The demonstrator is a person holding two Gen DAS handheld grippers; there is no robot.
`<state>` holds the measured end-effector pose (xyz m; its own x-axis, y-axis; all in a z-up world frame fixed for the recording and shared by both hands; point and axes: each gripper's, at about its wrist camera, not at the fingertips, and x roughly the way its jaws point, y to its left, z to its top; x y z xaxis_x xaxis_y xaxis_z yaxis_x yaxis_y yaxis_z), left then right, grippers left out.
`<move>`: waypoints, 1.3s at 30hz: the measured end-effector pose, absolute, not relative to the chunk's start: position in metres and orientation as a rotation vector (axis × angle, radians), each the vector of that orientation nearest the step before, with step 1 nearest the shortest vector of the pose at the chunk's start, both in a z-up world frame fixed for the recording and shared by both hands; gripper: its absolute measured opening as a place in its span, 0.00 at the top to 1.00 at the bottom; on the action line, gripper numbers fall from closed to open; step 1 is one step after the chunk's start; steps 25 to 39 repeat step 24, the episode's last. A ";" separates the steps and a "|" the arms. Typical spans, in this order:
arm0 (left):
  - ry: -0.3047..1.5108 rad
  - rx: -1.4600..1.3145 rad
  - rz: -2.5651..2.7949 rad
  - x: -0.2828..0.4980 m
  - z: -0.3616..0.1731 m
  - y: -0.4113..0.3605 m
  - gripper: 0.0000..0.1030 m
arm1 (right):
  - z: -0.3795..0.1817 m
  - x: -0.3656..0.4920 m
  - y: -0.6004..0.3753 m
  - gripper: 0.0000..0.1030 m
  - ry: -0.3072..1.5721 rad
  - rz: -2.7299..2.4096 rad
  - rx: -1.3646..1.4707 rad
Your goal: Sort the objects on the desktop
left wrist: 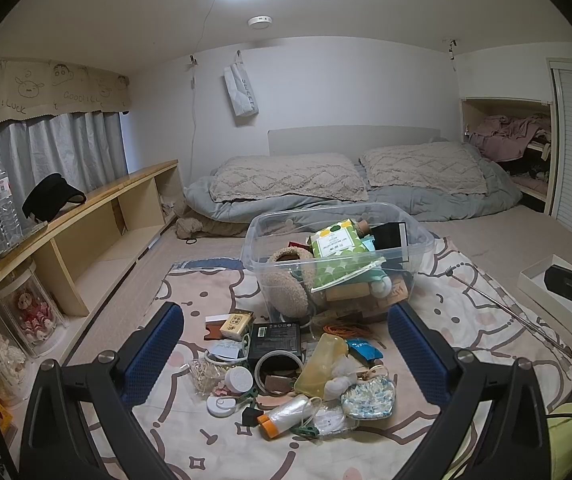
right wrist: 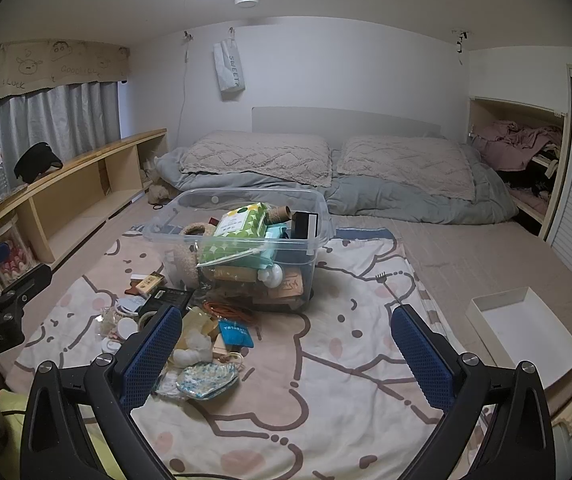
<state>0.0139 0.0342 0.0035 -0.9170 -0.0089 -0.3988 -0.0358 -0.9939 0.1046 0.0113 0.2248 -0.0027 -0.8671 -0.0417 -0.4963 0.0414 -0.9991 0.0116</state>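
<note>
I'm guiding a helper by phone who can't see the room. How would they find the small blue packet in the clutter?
Start at the clear plastic storage bin on the cartoon-print blanket. Just in front of it lies a pile of small items; below the coiled orange cord sits the flat blue foil packet with white lettering. It is the only bright blue thing in the pile.

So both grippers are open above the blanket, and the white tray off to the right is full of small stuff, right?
Not quite. The white tray is empty, as the right wrist view shows. Both the left gripper and right gripper are open above the blanket.
</note>
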 end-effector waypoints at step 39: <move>0.174 -0.634 3.050 0.015 0.002 0.034 0.00 | -0.002 0.011 0.225 0.00 0.000 -2.994 0.797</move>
